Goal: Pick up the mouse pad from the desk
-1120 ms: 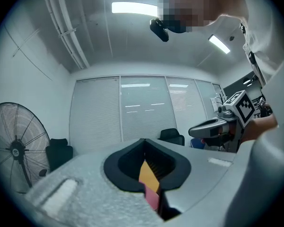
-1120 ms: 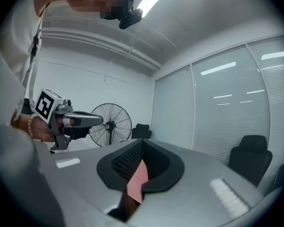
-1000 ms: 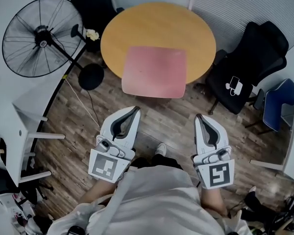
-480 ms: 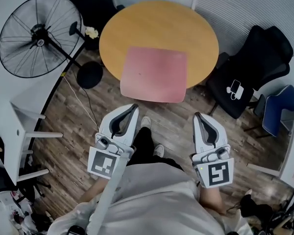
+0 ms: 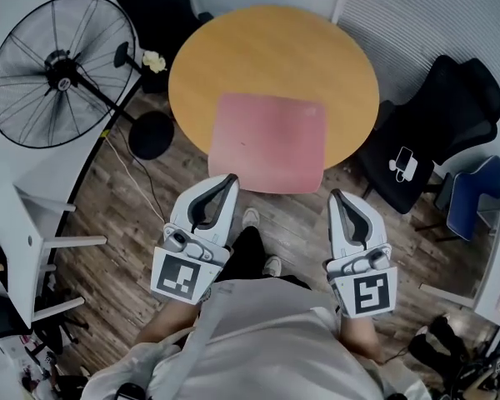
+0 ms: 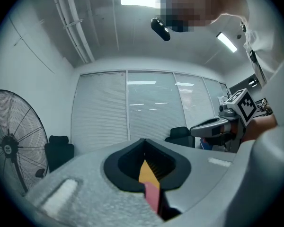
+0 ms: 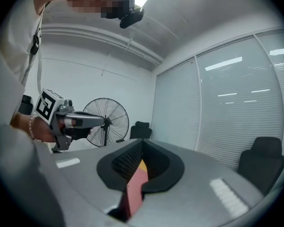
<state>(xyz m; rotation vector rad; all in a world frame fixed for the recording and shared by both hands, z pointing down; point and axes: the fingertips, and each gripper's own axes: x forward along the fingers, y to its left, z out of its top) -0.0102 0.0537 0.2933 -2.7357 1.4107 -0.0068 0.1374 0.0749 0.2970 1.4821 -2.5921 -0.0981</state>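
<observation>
person: white top [image 5: 267, 340] fills the bottom of the head view, with one gripper out in front on each side
left gripper [image 5: 230, 180]: clenched tight with nothing in it. Its own view just shows a thin slit where the jaws meet, with a sliver of pink and orange peeking through. The tip sits just short of the pad's near-left corner, not touching.
right gripper [image 5: 337, 195]: same deal, squeezed closed and empty. The tip is just short of the pad's near-right corner, with a small gap between.
shoes [image 5: 250, 217]: light-coloured, down between the two grippers on the wood plank floor [image 5: 133, 215]
mouse pad [image 5: 268, 140]: big pink one with rounded corners, lying flat at the near edge of the desk. Its near side pokes out a bit past that edge, and nobody is touching it.
desk [image 5: 271, 52]: round with an orange-ish wood top. The far half is bare.
floor fan [image 5: 54, 69]: black cage fan left of the desk, its round base [image 5: 150, 133] near the desk's left edge
office chair [image 5: 425, 132]: black, off the desk's right edge, with a blue chair [image 5: 475, 186] further right
far side: another black chair [image 5: 154, 7] past the desk's far-left edge, and white blinds [image 5: 425, 15] on the right
</observation>
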